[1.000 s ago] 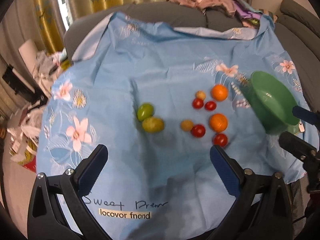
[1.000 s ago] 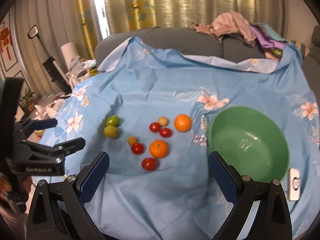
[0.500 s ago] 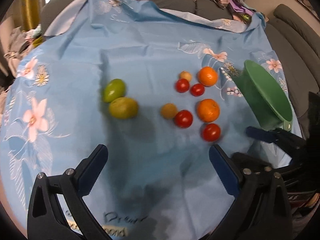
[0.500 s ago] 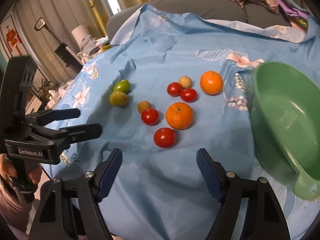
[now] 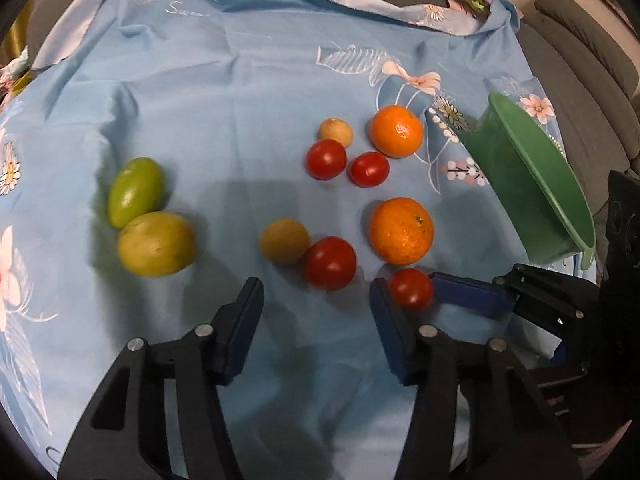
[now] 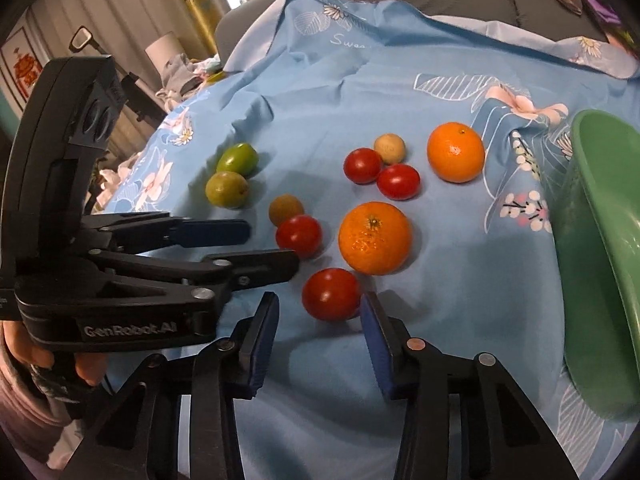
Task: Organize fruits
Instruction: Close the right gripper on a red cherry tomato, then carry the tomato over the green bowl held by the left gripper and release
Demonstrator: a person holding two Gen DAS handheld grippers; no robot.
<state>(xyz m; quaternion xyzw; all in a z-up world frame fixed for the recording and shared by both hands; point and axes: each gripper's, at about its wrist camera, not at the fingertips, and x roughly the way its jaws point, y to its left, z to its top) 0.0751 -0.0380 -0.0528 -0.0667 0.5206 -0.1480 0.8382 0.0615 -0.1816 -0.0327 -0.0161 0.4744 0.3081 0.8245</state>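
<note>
On creased blue cloth [image 6: 460, 264], round glossy tomato [image 6: 331, 294], smooth green bowl [image 6: 600, 248]

Both grippers have come down and forward toward the fruit on the blue cloth [image 5: 224, 92], which now fills far more of each view. The left gripper [image 5: 316, 312] has narrowed its opening and sits just short of a tomato [image 5: 330, 262]. The right gripper [image 6: 320, 320] has narrowed too and now flanks the nearest tomato [image 6: 331, 294], jaws still apart. The green bowl [image 6: 600, 240] has slid to the right edge of the right view.
</note>
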